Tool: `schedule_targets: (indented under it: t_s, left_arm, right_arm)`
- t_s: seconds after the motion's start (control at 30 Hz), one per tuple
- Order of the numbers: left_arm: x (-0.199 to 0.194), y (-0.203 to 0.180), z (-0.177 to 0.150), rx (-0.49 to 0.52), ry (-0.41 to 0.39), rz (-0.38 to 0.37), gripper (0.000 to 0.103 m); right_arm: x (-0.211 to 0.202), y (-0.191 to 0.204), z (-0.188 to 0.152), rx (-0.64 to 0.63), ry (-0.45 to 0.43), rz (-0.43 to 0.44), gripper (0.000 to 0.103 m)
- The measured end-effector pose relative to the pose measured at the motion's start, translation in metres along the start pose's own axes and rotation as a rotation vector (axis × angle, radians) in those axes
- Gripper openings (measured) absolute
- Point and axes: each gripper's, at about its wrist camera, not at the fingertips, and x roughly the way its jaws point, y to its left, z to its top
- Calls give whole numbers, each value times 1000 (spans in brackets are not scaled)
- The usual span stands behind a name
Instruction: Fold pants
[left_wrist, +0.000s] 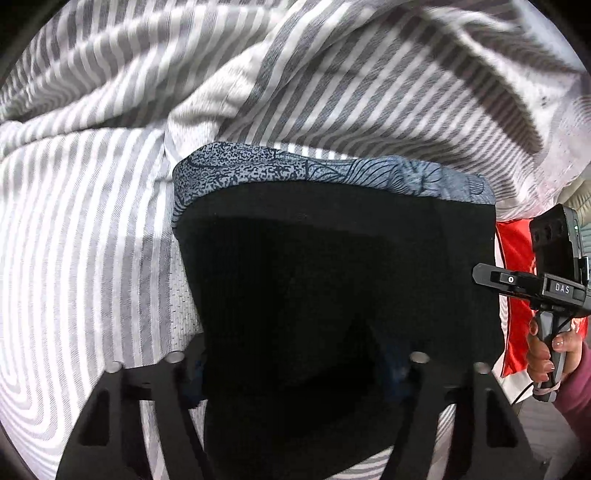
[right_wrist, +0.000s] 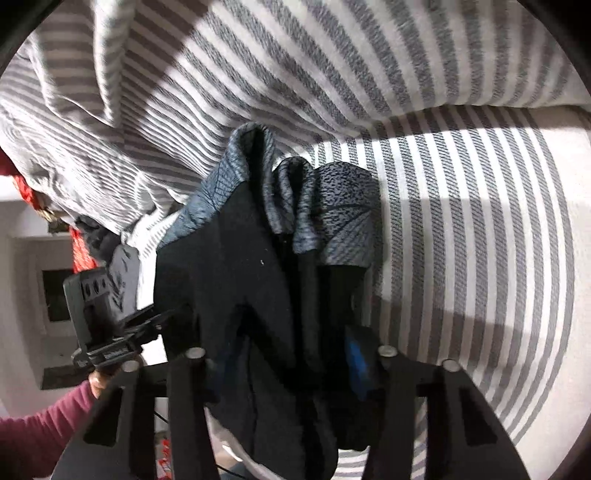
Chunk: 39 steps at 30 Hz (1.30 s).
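Left tool (left_wrist: 299, 363): pinching the black pants (left_wrist: 332, 266).
Right tool (right_wrist: 291, 356): pinching the pants at 6 o'clock.
Beneath: striped bedsheet (right_wrist: 461, 221).

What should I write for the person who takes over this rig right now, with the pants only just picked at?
Left hand-held gripper: pants fill the gap between its fingers; pads hidden, grip unsure.
Right hand-held gripper: bunched pants between its fingers; grip also unsure.
Pants: black, with a blue patterned band, on the striped sheet.
Done: both grippers brought to the pants.
Left: confirm both grips, spread the pants flat, then fold; no neat fold shows yet.
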Motion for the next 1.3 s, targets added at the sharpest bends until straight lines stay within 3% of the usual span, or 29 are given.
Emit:
schedule_targets:
  t_s: [0.1,0.53,0.6,0.93,1.17,1.3]
  left_arm:
    - [-8,-6,-3,8,-18,11,59]
    - [-50,-50,-28,68,-53,4,59]
    - [-57,-68,-38,67,-56,13,59]
    - [-91,-78,-97,43,-36,18,59]
    - [-79,-71,-118,63,-29,20,59]
    - [-64,-61,-127,82,-61,120,59]
  right_arm:
    - [-9,1,-4,35,-21,32,40]
    - [-56,12,-46,43,-35,133,39]
    - [-64,9,-56,45,-29,144,39]
    - [-89,0,-113,97,-11,194,39]
    - [-83,-17,-154,149,-22,144,39]
    - [-75,-38,-168,199,-59,101,41]
